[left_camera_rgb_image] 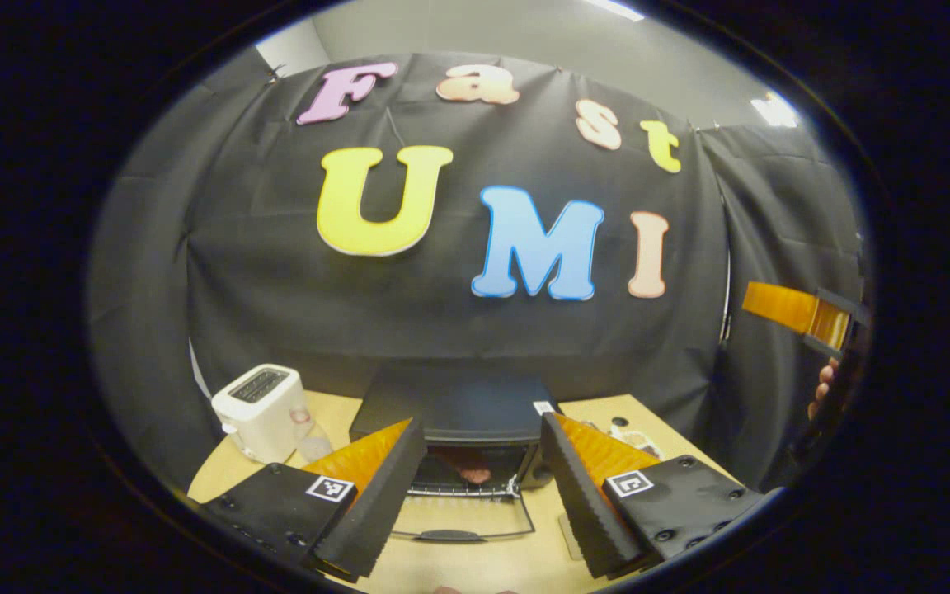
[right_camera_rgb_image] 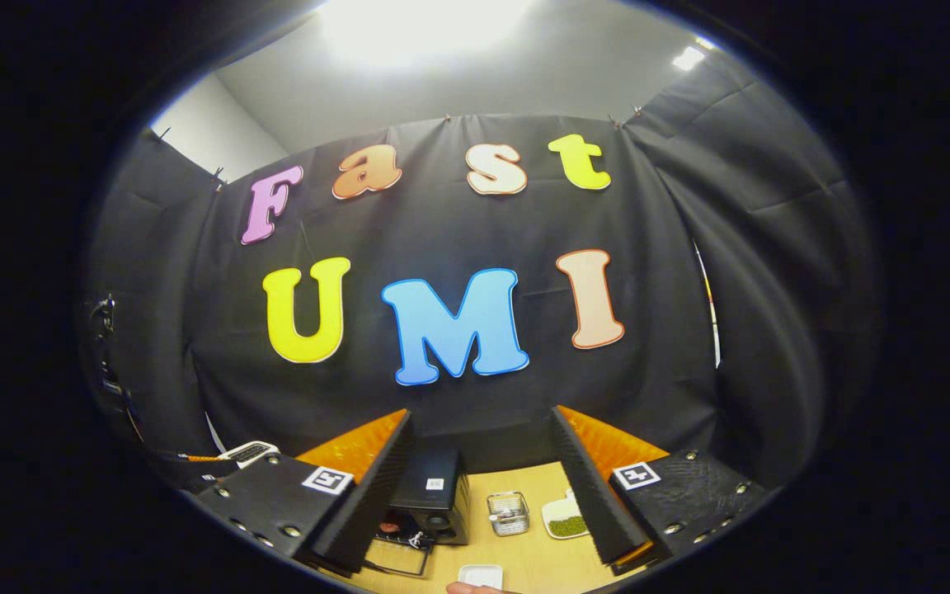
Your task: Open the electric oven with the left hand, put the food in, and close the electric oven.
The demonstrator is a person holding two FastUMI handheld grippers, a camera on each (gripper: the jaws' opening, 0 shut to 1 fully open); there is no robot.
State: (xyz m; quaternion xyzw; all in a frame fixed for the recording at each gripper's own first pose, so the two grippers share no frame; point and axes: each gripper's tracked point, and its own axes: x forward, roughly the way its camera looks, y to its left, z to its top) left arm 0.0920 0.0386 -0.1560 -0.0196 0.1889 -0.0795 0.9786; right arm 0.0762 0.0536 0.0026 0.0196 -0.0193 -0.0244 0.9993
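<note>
The black electric oven (left_camera_rgb_image: 458,408) stands at the back of the wooden table (left_camera_rgb_image: 475,569). Its glass door (left_camera_rgb_image: 458,520) hangs open, folded down flat toward me. A reddish piece of food (left_camera_rgb_image: 472,472) lies on the rack inside. My left gripper (left_camera_rgb_image: 483,422) hovers open above the door, holding nothing. In the right gripper view the oven (right_camera_rgb_image: 438,487) is lower left, with its door (right_camera_rgb_image: 397,559) down and the food (right_camera_rgb_image: 392,524) inside. My right gripper (right_camera_rgb_image: 481,414) is open and empty, high above the table. It also shows at the far right of the left gripper view (left_camera_rgb_image: 813,318), held by a hand (left_camera_rgb_image: 823,388).
A white toaster (left_camera_rgb_image: 265,410) stands left of the oven. To the oven's right are a small metal basket (right_camera_rgb_image: 508,511) and a white dish of green bits (right_camera_rgb_image: 567,521). Another small white dish (right_camera_rgb_image: 479,573) sits near the front edge. Black cloth walls surround the table.
</note>
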